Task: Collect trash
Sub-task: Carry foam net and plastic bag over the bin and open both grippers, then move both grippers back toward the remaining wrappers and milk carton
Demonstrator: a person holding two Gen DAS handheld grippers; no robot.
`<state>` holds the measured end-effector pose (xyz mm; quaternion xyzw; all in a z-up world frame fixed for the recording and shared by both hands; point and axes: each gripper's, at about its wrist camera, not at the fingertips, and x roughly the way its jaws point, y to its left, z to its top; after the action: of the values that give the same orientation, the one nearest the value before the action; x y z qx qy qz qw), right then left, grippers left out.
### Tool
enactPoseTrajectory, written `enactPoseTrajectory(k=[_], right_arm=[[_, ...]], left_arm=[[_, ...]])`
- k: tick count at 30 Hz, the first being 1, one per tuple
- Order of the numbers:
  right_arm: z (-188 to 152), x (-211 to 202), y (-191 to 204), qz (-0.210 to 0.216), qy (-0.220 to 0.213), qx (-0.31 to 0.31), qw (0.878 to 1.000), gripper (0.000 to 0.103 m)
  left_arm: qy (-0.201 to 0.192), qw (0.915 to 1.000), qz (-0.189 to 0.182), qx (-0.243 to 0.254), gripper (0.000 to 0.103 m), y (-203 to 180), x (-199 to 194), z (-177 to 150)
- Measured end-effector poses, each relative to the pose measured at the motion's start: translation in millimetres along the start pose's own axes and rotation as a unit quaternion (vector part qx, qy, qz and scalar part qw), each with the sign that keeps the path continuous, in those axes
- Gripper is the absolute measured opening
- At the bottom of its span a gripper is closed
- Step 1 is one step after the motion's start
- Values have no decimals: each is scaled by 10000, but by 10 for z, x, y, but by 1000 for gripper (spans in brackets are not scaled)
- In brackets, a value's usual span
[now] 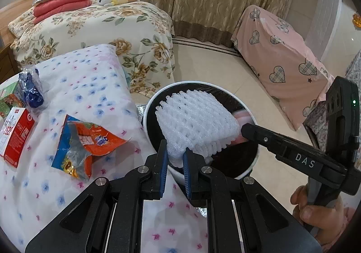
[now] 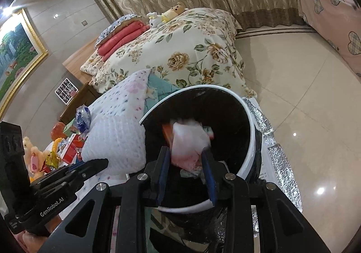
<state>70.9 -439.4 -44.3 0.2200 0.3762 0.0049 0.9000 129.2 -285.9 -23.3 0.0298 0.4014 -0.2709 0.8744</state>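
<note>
A round trash bin with a white rim point(image 1: 151, 102) and black liner stands beside the cloth-covered table. My left gripper point(image 1: 176, 154) is shut on one end of a white foam net sleeve point(image 1: 198, 122), which hangs over the bin's mouth. My right gripper point(image 1: 244, 129) reaches in from the right, its tip at a pink scrap inside the rim. In the right wrist view the right gripper point(image 2: 186, 159) is over the bin point(image 2: 253, 138), its pads pressing a slightly blurred white-and-pink wrapper point(image 2: 189, 140). The left gripper point(image 2: 99, 164) and foam net point(image 2: 117, 140) are at the lower left.
On the floral tablecloth point(image 1: 94, 86) lie an orange-and-blue snack bag point(image 1: 85, 142), a red box point(image 1: 15, 135) and a blue wrapper point(image 1: 31, 90). A bed with flowered bedding point(image 1: 101, 27), pink-covered furniture point(image 1: 282, 54) and a silver foil mat point(image 2: 277, 158) surround the bin.
</note>
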Motion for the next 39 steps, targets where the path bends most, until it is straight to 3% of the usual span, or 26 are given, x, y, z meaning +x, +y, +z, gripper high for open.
enactPoseTrajectory(k=[4,9,11,13,25,31,39], right_arm=[[48,27,-27,-44,-9,14,10000,32],[71,-8,-50,-25,-73,95,9999,33],[67,-25,-53,-3,-93,148,9998,39],[57,-41,-52,27,-121,196,9997,54],[-70,-106,223,339,-142,222,9991,83],[-158,-63,474,519,-40,60,9986,90],[-305,53,890,717,200,-303,9968,91]], left_arm=[[41,10000,27,32,14,-37,33,0],[25,10000,58,17,42,-54,7,-20],[-2,10000,65,-7,46,-41,-29,-36],[-27,10000,49,-20,47,-27,-63,-43],[-261,9991,154,-305,53,308,-466,-311],[-340,9961,412,-702,54,682,-654,-499],[-455,9898,723,-1139,59,1106,-874,-685]])
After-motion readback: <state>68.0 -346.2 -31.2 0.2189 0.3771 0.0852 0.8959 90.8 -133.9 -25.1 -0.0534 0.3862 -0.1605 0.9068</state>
